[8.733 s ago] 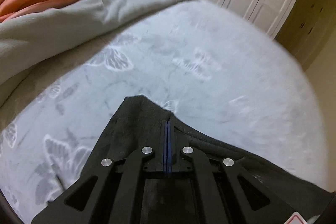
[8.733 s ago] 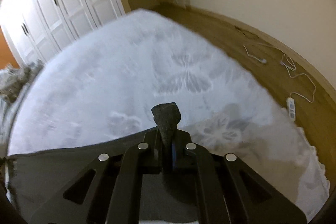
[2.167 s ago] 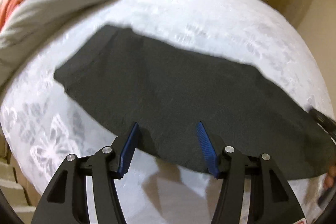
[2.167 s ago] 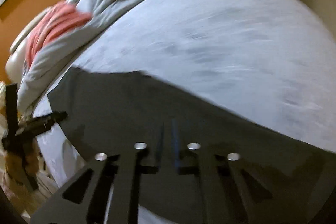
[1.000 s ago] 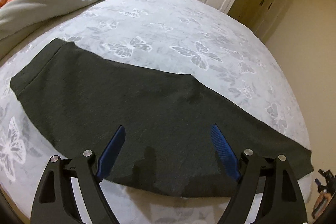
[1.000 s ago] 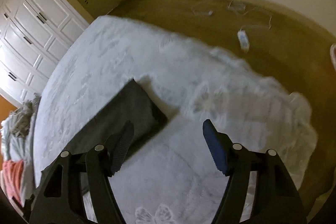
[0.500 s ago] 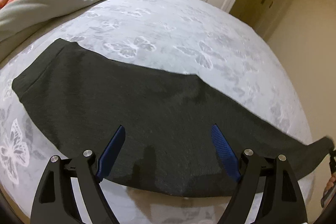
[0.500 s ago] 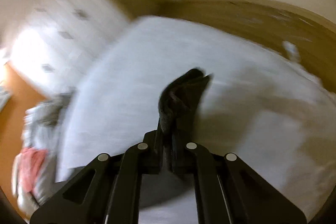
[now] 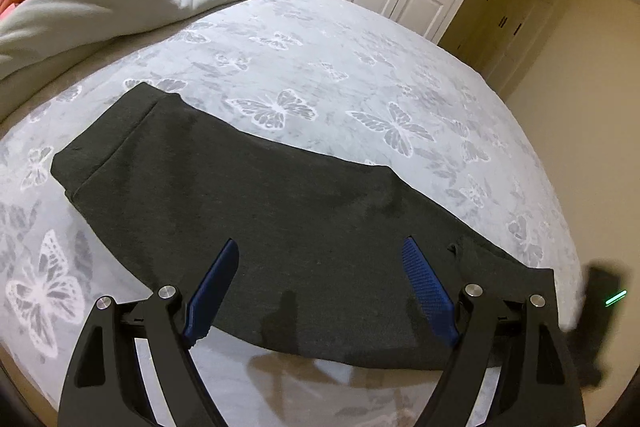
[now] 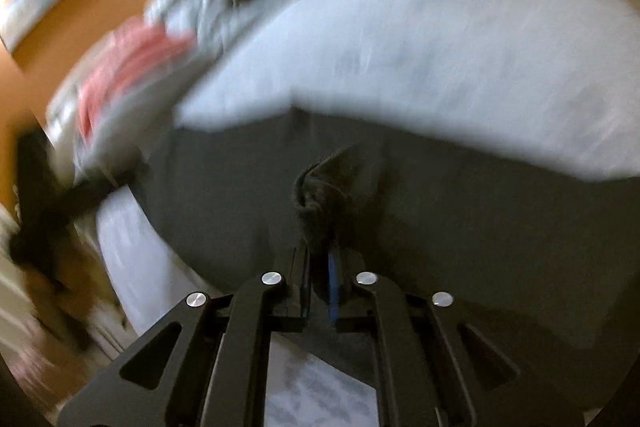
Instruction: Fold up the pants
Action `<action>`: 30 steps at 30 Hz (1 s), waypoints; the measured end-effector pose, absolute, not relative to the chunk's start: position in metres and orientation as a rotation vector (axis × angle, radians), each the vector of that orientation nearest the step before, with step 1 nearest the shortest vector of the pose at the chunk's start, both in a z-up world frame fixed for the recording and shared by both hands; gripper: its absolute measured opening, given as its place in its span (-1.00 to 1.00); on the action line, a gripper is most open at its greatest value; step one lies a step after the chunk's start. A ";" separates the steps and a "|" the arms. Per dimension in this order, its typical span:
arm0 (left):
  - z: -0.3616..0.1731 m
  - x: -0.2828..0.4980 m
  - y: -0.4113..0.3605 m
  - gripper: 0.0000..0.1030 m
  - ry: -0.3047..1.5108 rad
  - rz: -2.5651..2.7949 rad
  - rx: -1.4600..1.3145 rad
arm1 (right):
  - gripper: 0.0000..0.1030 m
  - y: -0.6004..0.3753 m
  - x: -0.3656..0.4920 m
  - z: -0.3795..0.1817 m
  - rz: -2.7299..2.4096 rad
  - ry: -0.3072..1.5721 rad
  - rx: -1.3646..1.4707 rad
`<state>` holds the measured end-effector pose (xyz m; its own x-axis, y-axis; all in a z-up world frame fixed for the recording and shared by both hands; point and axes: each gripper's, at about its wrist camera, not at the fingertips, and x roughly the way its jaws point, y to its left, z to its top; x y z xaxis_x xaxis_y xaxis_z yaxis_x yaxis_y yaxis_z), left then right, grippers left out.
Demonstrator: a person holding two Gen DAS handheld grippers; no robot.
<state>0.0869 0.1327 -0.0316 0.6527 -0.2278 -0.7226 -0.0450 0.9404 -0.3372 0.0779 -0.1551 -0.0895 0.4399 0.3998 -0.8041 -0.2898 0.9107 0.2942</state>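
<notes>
A: Presumably the fold runs cuff to waistband. The pants (image 9: 280, 227) lie flat along the near edge of the bed (image 9: 360, 75), already halved lengthwise.

B: Right claw (image 10: 318, 267)?

A: Pressed together, pinching a bunched end of the dark fabric above the garment, likely the hem, so that it can be laid over.

B: Left claw (image 9: 320, 287)?

A: Spread wide, empty, above the mid-section; probably placed to pin the crease.

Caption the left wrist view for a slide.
Open left hand-held gripper hovering over dark grey pants spread flat on a butterfly-print bedsheet.
</notes>
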 end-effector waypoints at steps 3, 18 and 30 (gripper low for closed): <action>-0.033 0.089 0.141 0.58 0.874 -0.116 -0.384 | -0.81 -0.143 0.066 -0.079 0.420 0.972 0.001; -0.037 0.087 0.151 0.58 0.916 -0.127 -0.395 | -0.60 -0.109 0.081 -0.082 0.406 1.034 -0.137; -0.062 0.076 0.304 0.58 0.887 0.178 -0.858 | 0.63 -0.331 0.023 -0.016 -0.007 0.884 0.235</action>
<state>0.0763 0.3039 -0.0618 0.6411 -0.1982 -0.7414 -0.4691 0.6633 -0.5830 0.0230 -0.3307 -0.0164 0.6359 0.0905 -0.7665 0.1029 0.9743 0.2005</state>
